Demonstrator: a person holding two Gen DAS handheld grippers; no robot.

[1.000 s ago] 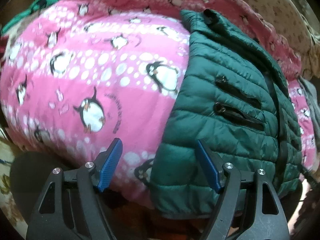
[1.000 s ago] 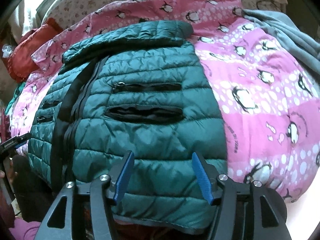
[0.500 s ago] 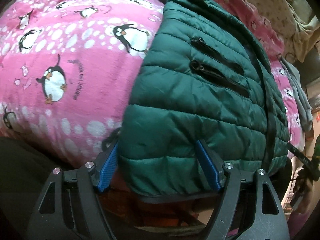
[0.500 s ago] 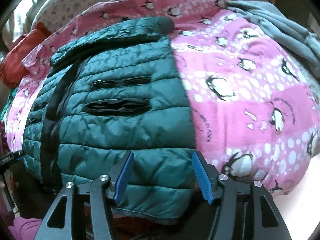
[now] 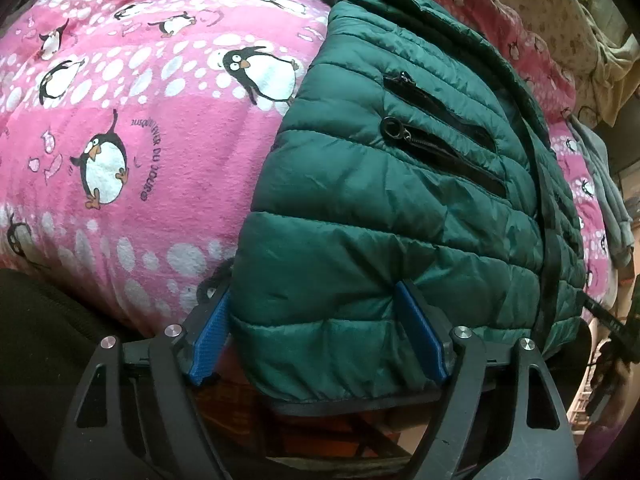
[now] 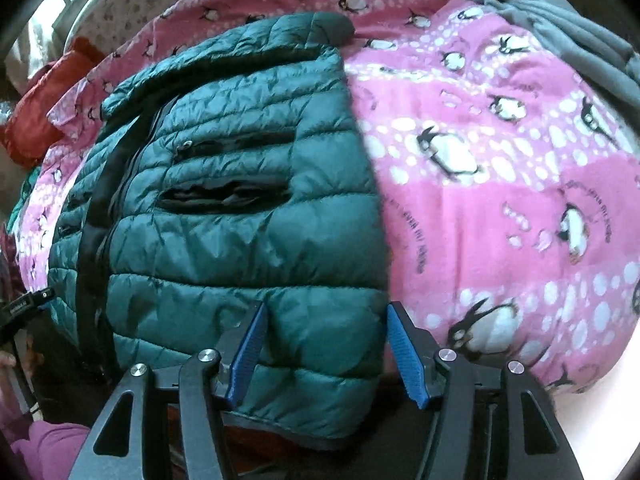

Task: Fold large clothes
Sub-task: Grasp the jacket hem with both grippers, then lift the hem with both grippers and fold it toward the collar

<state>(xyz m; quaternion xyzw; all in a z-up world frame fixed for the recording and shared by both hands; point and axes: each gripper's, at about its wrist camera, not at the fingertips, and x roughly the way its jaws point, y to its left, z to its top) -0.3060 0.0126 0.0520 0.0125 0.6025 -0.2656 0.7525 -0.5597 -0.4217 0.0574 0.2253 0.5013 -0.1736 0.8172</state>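
Green puffer jacket (image 5: 392,208) flat on penguin blanket (image 5: 132,152), hem at near edge. Left gripper (image 5: 316,334) and right gripper (image 6: 324,350) both spread wide, straddling hem corners, nothing pinched. Risk: slick padded shell slips, or pads catch blanket too.

A bed is covered by a pink penguin-print blanket (image 5: 132,128), beneath which a beige patterned sheet (image 5: 536,4) is seen at the far edge. A grey cloth (image 6: 568,36) is draped at one side and a red-orange bundle (image 6: 44,108) at the other. Daylight is admitted from the upper left of the right wrist view.
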